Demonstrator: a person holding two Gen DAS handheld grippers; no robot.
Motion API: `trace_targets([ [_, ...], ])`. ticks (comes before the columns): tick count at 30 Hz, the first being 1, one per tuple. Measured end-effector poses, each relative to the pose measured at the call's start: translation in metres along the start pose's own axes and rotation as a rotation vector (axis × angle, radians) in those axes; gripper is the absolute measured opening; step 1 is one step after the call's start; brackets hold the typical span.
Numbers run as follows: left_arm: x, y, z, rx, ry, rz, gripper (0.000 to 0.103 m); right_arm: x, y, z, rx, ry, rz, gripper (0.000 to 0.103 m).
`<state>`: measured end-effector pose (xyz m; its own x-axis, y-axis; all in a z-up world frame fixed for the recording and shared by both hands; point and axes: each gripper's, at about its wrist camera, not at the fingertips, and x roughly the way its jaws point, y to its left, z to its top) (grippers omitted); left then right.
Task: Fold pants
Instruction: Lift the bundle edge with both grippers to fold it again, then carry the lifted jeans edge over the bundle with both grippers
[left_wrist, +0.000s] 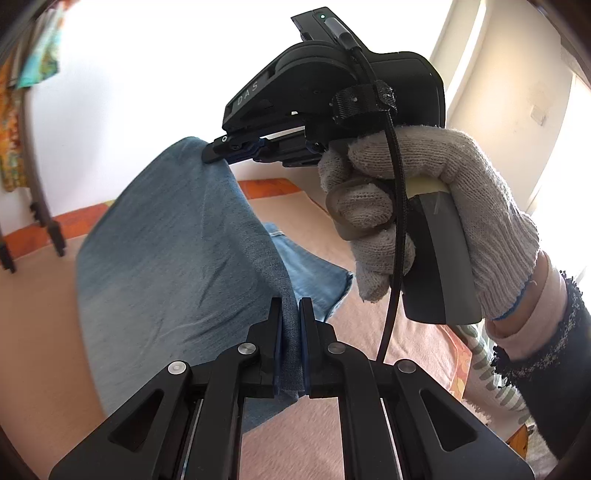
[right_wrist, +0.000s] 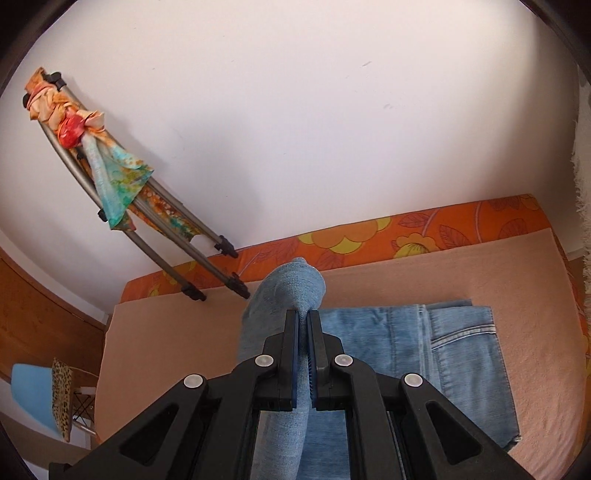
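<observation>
Light blue denim pants (right_wrist: 443, 354) lie on a peach blanket (right_wrist: 166, 350) over a bed, waist and back pocket to the right. Their leg end (left_wrist: 166, 258) is lifted off the bed in a sheet held by both grippers. My left gripper (left_wrist: 291, 306) is shut on one edge of this denim, the cloth pinched between its blue pads. In the left wrist view my right gripper (left_wrist: 214, 153), held by a gloved hand (left_wrist: 424, 206), pinches the far corner of the same fold. The right wrist view shows that right gripper (right_wrist: 303, 317) shut on the bunched denim (right_wrist: 291, 288).
An orange flowered sheet (right_wrist: 369, 240) edges the bed against a white wall. A folded metal rack (right_wrist: 177, 240) draped with colourful cloth leans on the wall at the left. A blue chair (right_wrist: 33, 398) stands beside the bed's left end. A bright window (left_wrist: 554, 166) lies to the right.
</observation>
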<state>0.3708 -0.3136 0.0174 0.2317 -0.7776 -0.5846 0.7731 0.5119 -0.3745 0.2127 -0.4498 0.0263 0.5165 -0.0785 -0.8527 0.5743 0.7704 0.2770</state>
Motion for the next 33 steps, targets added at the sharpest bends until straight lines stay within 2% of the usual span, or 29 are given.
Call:
trace_targets([
  [7, 0.058, -0.016, 0.016, 0.018, 0.051, -0.035, 0.006, -0.002, -0.059, 0.01, 0.067, -0.017, -0.023, 0.001],
  [14, 0.092, -0.022, 0.012, 0.027, 0.077, -0.048, 0.006, 0.014, -0.105, 0.01, 0.113, 0.003, -0.044, 0.001],
  [19, 0.081, -0.016, 0.015, 0.003, 0.088, -0.053, 0.008, 0.032, -0.126, 0.008, 0.129, 0.016, -0.068, 0.001],
  [23, 0.048, -0.005, 0.017, 0.038, 0.081, -0.047, 0.013, 0.035, -0.139, 0.004, 0.145, 0.009, -0.057, 0.0],
  [24, 0.039, -0.004, 0.015, 0.049, 0.085, -0.044, 0.016, 0.036, -0.142, 0.003, 0.153, 0.005, -0.048, 0.0],
  [26, 0.021, 0.003, 0.015, 0.092, 0.083, -0.015, 0.031, 0.039, -0.147, -0.001, 0.161, 0.015, -0.032, 0.001],
  [29, 0.009, 0.013, 0.007, 0.146, 0.089, 0.055, 0.031, 0.036, -0.155, -0.009, 0.18, 0.026, -0.029, 0.009],
  [31, 0.003, 0.021, -0.002, 0.162, 0.106, 0.1, 0.031, 0.024, -0.161, -0.017, 0.2, 0.024, -0.007, 0.032],
  [32, 0.001, 0.024, -0.006, 0.158, 0.12, 0.11, 0.031, 0.018, -0.162, -0.022, 0.203, 0.021, 0.01, 0.038],
  [33, 0.0, 0.031, -0.009, 0.154, 0.129, 0.125, 0.031, 0.011, -0.163, -0.028, 0.199, 0.024, 0.02, 0.038],
])
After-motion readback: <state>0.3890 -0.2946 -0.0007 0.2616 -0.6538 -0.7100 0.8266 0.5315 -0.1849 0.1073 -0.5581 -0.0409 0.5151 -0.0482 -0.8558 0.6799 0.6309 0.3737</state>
